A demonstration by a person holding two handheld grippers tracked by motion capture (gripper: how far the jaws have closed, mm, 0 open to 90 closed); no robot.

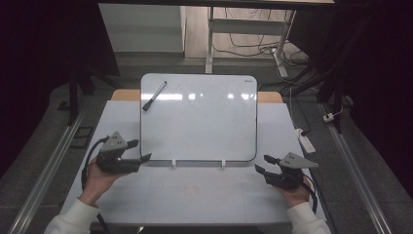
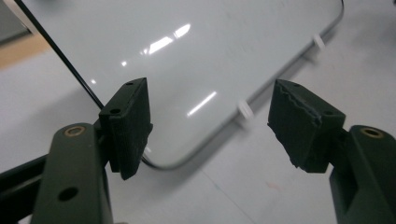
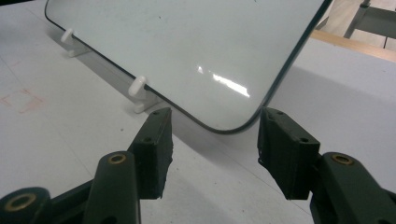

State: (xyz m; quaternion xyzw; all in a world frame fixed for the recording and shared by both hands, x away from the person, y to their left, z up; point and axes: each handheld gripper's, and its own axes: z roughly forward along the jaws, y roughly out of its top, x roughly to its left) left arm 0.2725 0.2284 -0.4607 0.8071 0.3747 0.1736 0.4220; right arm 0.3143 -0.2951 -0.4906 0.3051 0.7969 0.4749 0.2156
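Left gripper point(image 1: 141, 151) & right gripper point(image 1: 261, 164), both w/ jaws spread & empty, are held at the near corners of a glossy white rounded-corner whiteboard point(image 1: 199, 117), tilted on white clips, black marker point(image 1: 154, 96) on top-left.

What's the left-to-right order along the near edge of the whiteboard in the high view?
Left gripper → first white support clip → second white support clip → right gripper. Both grippers are open and empty, one by each near corner of the whiteboard.
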